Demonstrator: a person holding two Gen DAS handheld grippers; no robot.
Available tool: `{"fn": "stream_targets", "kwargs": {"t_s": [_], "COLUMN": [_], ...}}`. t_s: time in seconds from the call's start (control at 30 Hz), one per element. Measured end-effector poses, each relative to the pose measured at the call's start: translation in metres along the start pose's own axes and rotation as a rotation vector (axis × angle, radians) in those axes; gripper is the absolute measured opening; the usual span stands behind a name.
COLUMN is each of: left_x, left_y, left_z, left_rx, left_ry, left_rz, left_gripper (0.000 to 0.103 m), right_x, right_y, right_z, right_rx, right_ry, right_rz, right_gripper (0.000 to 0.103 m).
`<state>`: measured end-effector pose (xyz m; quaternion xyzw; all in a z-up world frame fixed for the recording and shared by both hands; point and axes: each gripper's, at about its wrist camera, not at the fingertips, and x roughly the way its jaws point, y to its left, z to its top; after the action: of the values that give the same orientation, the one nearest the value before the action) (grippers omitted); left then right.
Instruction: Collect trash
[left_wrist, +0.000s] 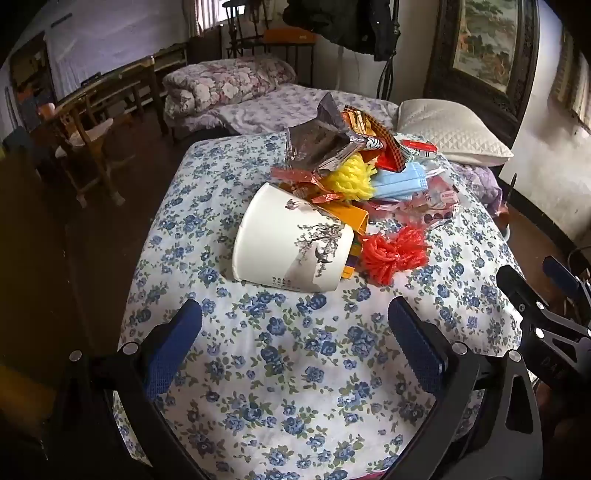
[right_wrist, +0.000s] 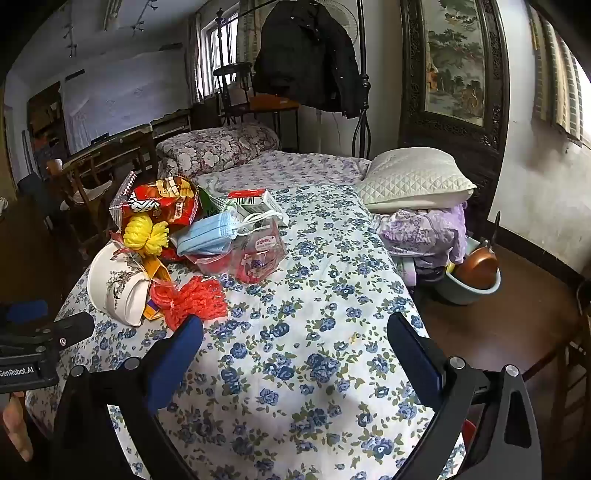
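Observation:
A white bin with a painted branch lies on its side on the blue-flowered bedspread, trash spilling from its mouth: red net, yellow net, blue face mask, silver wrapper, red snack bag, clear packets. My left gripper is open and empty, just in front of the bin. My right gripper is open and empty, over the bedspread to the right of the pile; the bin and red net lie at its left.
A white pillow and folded purple bedding lie at the bed's right. A basin with a brown pan stands on the floor to the right. A rolled floral quilt lies behind, wooden chairs to the left.

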<state>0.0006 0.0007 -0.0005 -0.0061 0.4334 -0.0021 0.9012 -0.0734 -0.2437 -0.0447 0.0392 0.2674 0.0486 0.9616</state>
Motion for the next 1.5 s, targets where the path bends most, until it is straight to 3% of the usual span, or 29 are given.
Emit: {"fn": "stream_targets", "kwargs": {"t_s": [0.2,0.9,1.5], "left_x": [-0.0041,-0.0012,-0.0093], "left_y": [-0.0035,0.0037,0.0018], "left_z": [0.0001,-0.0002,0.0003], "left_rx": [0.012,-0.002,0.001], "left_ry": [-0.026,-0.009,-0.055], "left_rz": [0.03,0.003,0.005], "left_gripper": [0.096,0.096,0.096], "right_x": [0.0008,0.0067,-0.0017], "right_y": [0.0006,-0.0001,0.0022], "right_z": [0.0009,-0.0008,0.0028], "right_rx": [0.003,-0.003,-0.01], "right_ry": [0.003,0.026,-0.015], "right_rz": [0.0,0.005,0.007], "right_gripper": [0.097,0.097,0.097]}}
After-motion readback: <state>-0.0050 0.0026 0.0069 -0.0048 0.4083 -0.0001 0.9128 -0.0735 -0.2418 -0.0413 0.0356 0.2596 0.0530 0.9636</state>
